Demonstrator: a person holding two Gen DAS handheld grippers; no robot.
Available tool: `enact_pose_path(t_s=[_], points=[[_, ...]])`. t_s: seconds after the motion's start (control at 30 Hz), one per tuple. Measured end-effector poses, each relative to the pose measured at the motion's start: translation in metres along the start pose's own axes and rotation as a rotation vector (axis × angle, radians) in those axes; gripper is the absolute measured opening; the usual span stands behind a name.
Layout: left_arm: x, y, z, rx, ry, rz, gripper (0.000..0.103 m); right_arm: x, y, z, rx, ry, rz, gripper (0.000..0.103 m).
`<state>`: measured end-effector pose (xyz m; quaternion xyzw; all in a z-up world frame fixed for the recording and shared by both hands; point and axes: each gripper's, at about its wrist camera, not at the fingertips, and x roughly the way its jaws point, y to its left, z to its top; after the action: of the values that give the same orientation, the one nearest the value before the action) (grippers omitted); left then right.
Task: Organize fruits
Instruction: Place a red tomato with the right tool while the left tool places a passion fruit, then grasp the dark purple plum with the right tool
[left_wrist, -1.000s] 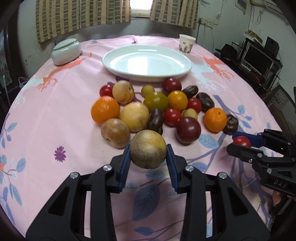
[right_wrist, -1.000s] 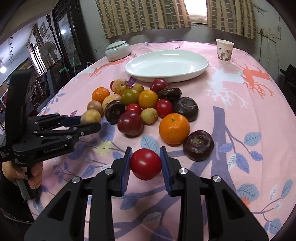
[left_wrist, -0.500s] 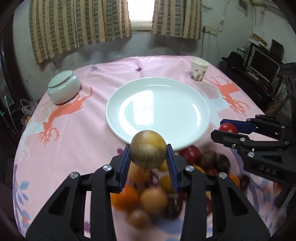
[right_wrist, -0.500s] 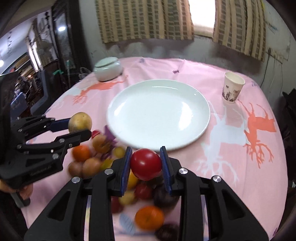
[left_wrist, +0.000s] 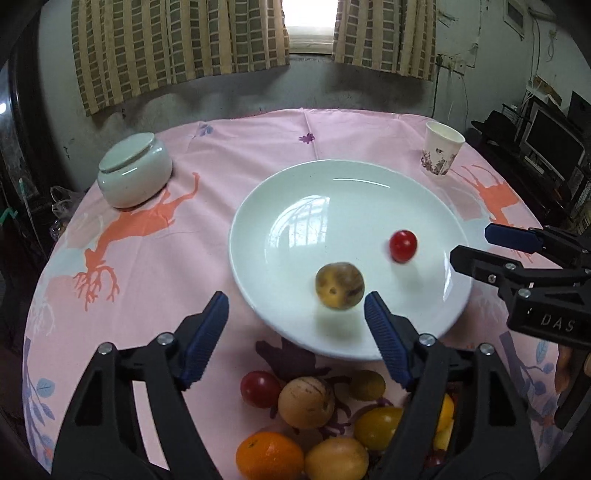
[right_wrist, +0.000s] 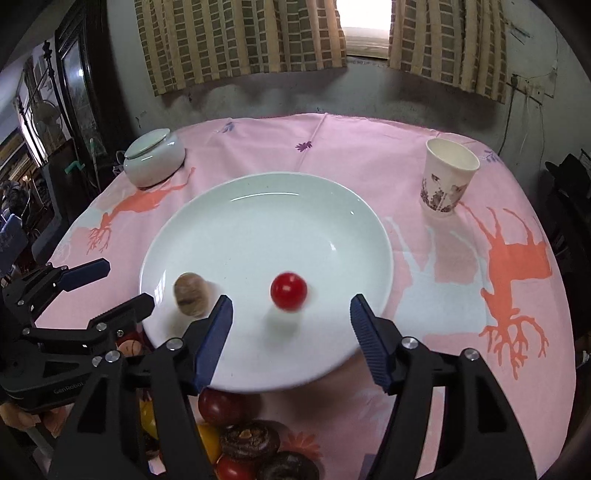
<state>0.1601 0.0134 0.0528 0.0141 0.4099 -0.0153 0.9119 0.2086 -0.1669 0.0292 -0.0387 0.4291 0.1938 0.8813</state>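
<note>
A white plate (left_wrist: 295, 206) (right_wrist: 236, 218) lies mid-table. A yellow-brown round fruit (left_wrist: 340, 285) (right_wrist: 191, 293) and a red tomato (left_wrist: 403, 245) (right_wrist: 288, 290) are over the plate, slightly blurred, free of both grippers. My left gripper (left_wrist: 295, 314) is open wide at the plate's near rim, the brown fruit just ahead of it. My right gripper (right_wrist: 290, 317) is open wide, the tomato just ahead between its fingers. Each gripper shows in the other's view, the right (left_wrist: 491, 243) and the left (right_wrist: 110, 284). A pile of several fruits (left_wrist: 306, 402) (right_wrist: 236, 435) lies before the plate.
A lidded white ceramic pot (left_wrist: 135, 175) (right_wrist: 153, 157) stands at the back left. A paper cup (left_wrist: 441, 153) (right_wrist: 447, 181) stands at the back right. The pink patterned tablecloth (left_wrist: 147, 258) covers the round table. Furniture and screens (left_wrist: 554, 140) stand to the right.
Both grippers moved from the fruit pile over the plate, then opened. The brown fruit and the tomato left the fingers and now are at the plate.
</note>
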Motion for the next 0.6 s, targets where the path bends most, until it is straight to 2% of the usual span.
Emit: enact_pose_path(t_s=[0.03,0.1,0.17,0.23,0.33,0.47,0.6], points=[[-0.009,0.000,-0.004,0.001,-0.010,-0.008,0.078,-0.008,-0.002,-0.005,0.010,-0.003,0.003,0.067],[-0.029,-0.001,-0.014,0.012,-0.039,-0.015,0.087,-0.029,-0.002,-0.019,0.013,-0.020,0.024,0.067],[-0.047,-0.004,-0.029,0.032,-0.076,0.007,0.093,-0.049,-0.001,-0.039,0.016,-0.032,0.048,0.067],[-0.061,-0.007,-0.048,0.049,-0.096,0.023,0.093,-0.066,0.001,-0.060,0.023,-0.034,0.083,0.067],[-0.069,-0.011,-0.075,0.050,-0.069,0.019,0.093,-0.086,0.004,-0.093,0.036,-0.036,0.096,0.071],[-0.068,-0.016,-0.109,0.056,-0.023,-0.002,0.093,-0.102,0.007,-0.133,0.031,-0.028,0.099,0.087],[-0.060,-0.016,-0.118,0.075,-0.020,0.026,0.094,-0.094,0.018,-0.152,-0.011,0.036,0.020,0.089]])
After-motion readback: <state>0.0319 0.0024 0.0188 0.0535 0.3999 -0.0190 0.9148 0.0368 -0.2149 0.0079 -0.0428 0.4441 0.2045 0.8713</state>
